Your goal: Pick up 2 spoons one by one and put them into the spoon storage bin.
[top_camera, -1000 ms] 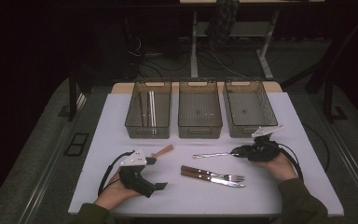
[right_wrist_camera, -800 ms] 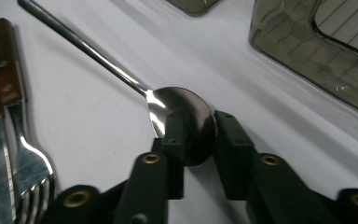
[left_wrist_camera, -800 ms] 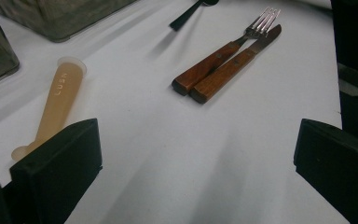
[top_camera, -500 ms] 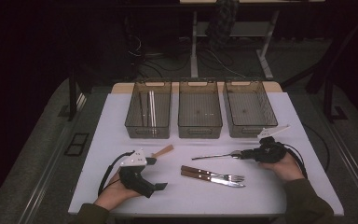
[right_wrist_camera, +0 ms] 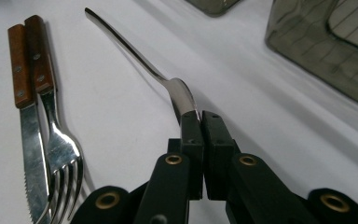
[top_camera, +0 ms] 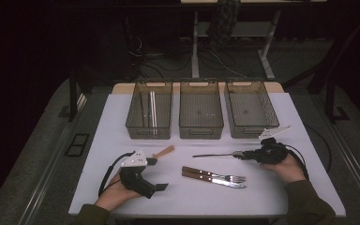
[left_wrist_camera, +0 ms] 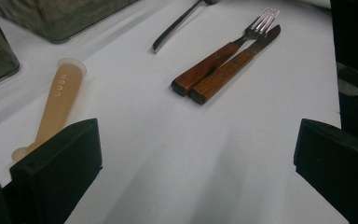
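- I am pinching my right gripper (right_wrist_camera: 200, 116) on the bowl end of the slim, all-metal spoon (right_wrist_camera: 135, 58); its jaws have just been closing, and they are now clamped together on that end with the spoon between them.
- The spoon (top_camera: 215, 154) is lying on the white table (top_camera: 122, 122), just in front of the three smoky-clear plastic bins, with its long axis running across the table. Its handle is pointing away from my right gripper (top_camera: 251, 155), towards my left side.
- I am holding my left gripper (top_camera: 161, 186) low over the table with its jaws wide apart and nothing between them; the tan plastic tube (left_wrist_camera: 56, 105) is lying just beside one of its jaws.
- The wooden-handled fork (left_wrist_camera: 223, 49) and wooden-handled knife (left_wrist_camera: 235, 65) are lying side by side, touching, between my two grippers.
- My right hand is the one nearer to the right-hand bin (top_camera: 251, 110), so I judge that lifting the spoon will mean keeping its free handle from tipping down.
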`<state>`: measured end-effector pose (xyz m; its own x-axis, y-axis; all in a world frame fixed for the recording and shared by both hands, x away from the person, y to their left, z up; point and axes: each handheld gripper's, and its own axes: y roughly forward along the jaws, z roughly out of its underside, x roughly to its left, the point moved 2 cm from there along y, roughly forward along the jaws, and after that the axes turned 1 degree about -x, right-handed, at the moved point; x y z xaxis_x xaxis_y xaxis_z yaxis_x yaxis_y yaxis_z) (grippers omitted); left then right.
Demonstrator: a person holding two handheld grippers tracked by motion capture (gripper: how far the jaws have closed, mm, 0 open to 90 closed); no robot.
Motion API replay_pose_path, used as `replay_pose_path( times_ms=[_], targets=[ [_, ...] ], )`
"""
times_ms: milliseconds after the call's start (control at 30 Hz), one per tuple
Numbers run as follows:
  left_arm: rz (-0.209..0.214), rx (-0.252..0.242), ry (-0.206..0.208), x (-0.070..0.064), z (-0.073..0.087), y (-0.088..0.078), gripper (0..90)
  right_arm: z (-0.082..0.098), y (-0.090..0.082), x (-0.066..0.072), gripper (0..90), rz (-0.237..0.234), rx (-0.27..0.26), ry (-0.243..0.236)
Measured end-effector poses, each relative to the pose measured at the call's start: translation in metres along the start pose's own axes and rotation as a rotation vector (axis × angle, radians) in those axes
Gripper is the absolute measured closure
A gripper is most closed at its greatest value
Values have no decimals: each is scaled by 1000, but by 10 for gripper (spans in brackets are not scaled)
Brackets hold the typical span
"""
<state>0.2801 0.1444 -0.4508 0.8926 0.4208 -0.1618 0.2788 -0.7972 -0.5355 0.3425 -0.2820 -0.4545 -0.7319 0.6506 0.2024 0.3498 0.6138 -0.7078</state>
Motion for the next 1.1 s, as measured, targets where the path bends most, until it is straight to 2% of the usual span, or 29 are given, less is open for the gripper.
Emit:
replay_pose_path(
  times_ms=[367,633,1100],
  targets=[
    [-2,-3,0,0,0,0,0,-5,-11,1,879,68,-43,5],
    [-2,-4,-2,0,0,-1,0,-11,-27,4,879,88,-92,9],
    [-1,-2,-3,1,0,0,0,-29,-57,9,878,151,-193,63]
  ],
)
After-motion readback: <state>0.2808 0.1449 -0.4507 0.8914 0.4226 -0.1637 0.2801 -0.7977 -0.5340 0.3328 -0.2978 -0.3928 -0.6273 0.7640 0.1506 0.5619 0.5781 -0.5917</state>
